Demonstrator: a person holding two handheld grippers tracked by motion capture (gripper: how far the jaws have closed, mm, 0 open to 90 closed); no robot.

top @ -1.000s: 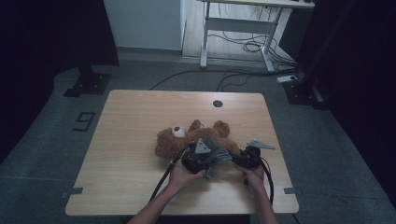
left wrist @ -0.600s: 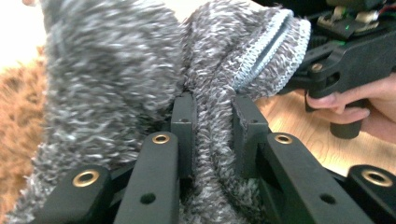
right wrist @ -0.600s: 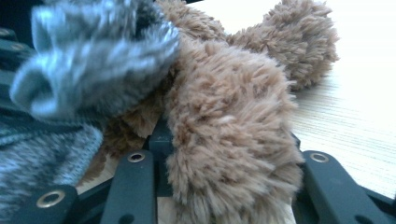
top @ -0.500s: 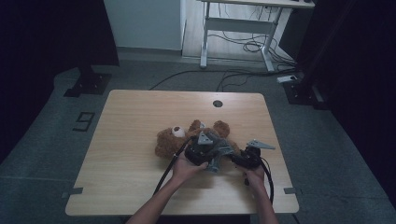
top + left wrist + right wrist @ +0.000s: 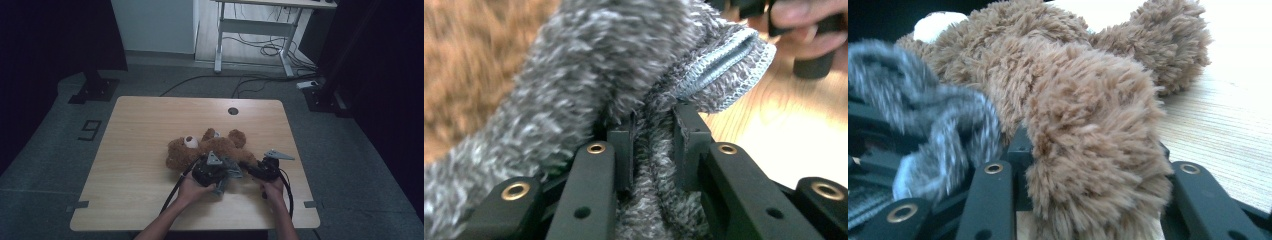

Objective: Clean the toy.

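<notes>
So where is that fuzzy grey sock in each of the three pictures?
High view: the grey sock lies low and centre, between the two grippers, against the teddy bear.
Left gripper view: it covers the middle, pinched between the black jaws.
Right gripper view: at the left edge, blurred.
Shared landmark: the brown teddy bear, beside the sock in all three.

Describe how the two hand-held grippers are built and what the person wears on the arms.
Both the left gripper and the right gripper are black, with brass-coloured eyelets along their jaws, a grey three-cornered plate on top and a black cable looping back. The forearms are bare, with no sleeves.
</notes>
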